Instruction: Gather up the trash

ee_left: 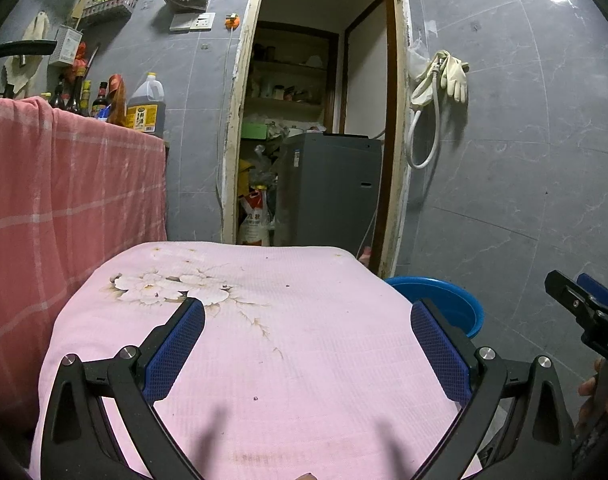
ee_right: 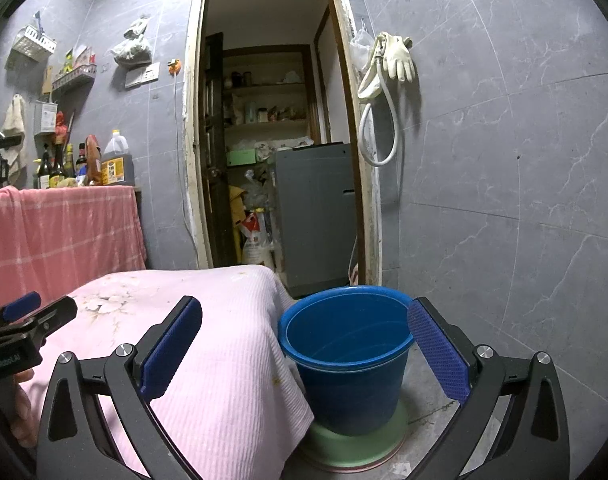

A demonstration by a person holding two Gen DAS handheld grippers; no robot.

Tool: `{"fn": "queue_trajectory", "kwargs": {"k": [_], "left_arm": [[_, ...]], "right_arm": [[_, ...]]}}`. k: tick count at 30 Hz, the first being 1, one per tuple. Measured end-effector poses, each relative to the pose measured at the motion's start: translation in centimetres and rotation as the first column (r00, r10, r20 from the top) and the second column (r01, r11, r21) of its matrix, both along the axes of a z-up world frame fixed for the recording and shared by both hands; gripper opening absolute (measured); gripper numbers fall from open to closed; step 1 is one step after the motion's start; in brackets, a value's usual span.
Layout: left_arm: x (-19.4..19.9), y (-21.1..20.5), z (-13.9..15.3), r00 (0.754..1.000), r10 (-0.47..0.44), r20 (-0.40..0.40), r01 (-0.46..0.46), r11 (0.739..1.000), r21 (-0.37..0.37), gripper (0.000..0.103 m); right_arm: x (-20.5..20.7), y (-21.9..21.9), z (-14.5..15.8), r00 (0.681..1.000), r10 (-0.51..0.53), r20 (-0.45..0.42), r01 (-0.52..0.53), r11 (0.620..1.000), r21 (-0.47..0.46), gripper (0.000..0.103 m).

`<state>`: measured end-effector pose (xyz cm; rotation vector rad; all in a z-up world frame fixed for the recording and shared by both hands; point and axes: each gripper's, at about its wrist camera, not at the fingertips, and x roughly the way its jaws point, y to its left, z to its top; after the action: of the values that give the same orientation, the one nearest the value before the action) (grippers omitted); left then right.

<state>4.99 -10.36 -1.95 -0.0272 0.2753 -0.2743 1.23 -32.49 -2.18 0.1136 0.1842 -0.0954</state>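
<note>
1. The blue bucket (ee_right: 346, 360) is our landmark: it stands upright on a pale green disc (ee_right: 356, 444) on the floor, mouth open, and its inside looks bare.
2. Left gripper (ee_left: 308, 344) hovers to the bucket's left, over the pink floral cloth (ee_left: 263, 360) that covers a table; its blue-padded jaws are spread wide apart with nothing between them.
3. From the left wrist view, only a slice of the bucket's rim peeks past that cloth's far right corner.
4. Right gripper (ee_right: 304, 346) faces the bucket itself, jaws also wide apart and holding nothing; in its own view the bucket sits between the two fingers, nearer the right-hand one.
5. The pink cloth's corner drapes down just beside the bucket, touching or nearly touching its left wall; I cannot tell which.
6. Behind the bucket, an open doorway (ee_right: 263, 128) shows a grey appliance (ee_right: 316, 216) and cluttered shelves.
7. Up and right of the bucket, pale rubber gloves (ee_right: 398, 58) and a white hose hang on the grey tiled wall.
8. Far left of the bucket, a red checked cloth (ee_right: 59, 232) covers a counter crowded with bottles.
9. A few small dark specks lie on the pink cloth, too small to identify.
</note>
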Motion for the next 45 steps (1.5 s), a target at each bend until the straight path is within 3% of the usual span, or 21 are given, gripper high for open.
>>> {"fn": "queue_trajectory", "kwargs": {"k": [45], "left_arm": [[0.03, 0.71, -0.20, 1.000, 0.003, -0.006, -0.003, 1.000, -0.003, 0.101]], "right_arm": [[-0.03, -0.21, -0.02, 1.000, -0.001, 0.001, 0.001, 1.000, 0.002, 0.103]]}}
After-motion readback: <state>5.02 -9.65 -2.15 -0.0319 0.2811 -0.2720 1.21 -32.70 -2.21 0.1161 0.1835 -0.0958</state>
